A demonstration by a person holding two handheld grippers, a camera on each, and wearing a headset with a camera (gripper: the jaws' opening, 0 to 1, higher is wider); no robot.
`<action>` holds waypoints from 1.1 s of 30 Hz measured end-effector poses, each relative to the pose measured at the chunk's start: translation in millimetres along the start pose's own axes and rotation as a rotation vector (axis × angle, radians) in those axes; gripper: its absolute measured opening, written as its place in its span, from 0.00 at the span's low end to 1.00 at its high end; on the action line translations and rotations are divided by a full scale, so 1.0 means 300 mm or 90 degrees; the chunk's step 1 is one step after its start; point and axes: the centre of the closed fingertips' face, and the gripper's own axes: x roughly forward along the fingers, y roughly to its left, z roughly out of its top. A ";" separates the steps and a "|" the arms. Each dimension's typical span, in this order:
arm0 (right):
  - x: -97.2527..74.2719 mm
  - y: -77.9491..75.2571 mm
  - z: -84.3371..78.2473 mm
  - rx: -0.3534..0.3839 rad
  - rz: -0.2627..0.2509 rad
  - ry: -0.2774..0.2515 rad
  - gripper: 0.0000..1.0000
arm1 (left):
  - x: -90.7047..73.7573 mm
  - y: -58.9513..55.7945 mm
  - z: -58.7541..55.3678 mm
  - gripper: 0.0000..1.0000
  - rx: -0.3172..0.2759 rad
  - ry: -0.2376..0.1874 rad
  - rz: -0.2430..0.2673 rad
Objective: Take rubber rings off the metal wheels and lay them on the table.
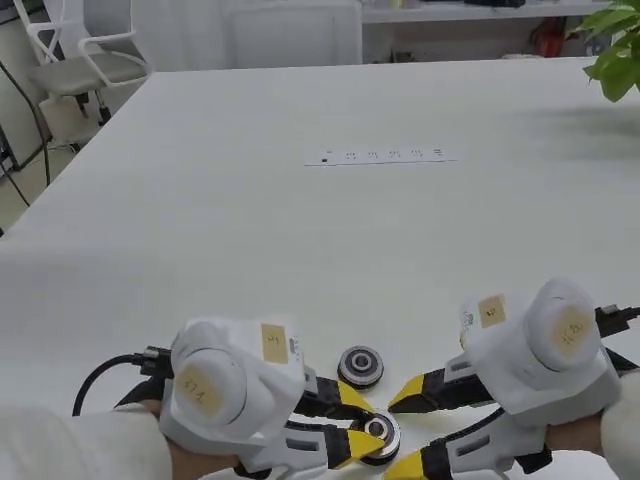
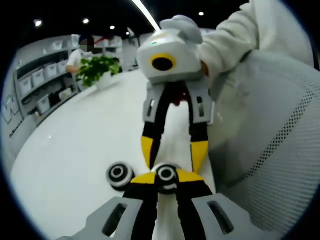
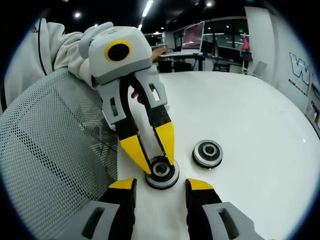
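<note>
Two metal wheels with black rubber rings lie flat on the white table [image 1: 300,230] near its front edge. My left gripper [image 1: 352,420] is shut on the nearer wheel [image 1: 380,432], a yellow tip on each side of it. The left gripper view has that wheel [image 2: 167,174] between its own tips, and the right gripper view sees the left gripper [image 3: 160,167] pinching the same wheel [image 3: 162,176]. My right gripper [image 1: 402,430] faces it from the right, open, its tips [image 3: 161,184] just short of the wheel. The second wheel [image 1: 360,365] [image 2: 120,175] [image 3: 208,153] lies free beside them.
A printed white label strip [image 1: 380,155] lies mid-table. A green plant [image 1: 615,50] stands at the far right corner, and a white chair [image 1: 85,60] at the far left. A mesh chair back [image 3: 50,165] is close behind the grippers.
</note>
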 end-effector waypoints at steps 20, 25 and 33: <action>-0.030 -0.004 -0.008 -0.026 0.009 0.011 0.15 | 0.008 0.003 0.002 0.14 -0.006 -0.005 0.003; -0.038 -0.021 -0.021 -0.032 -0.003 0.020 0.00 | 0.010 0.004 0.001 0.14 -0.008 -0.006 0.004; -0.038 -0.036 -0.021 0.030 -0.018 0.026 0.00 | 0.010 0.005 0.001 0.14 -0.009 -0.006 0.007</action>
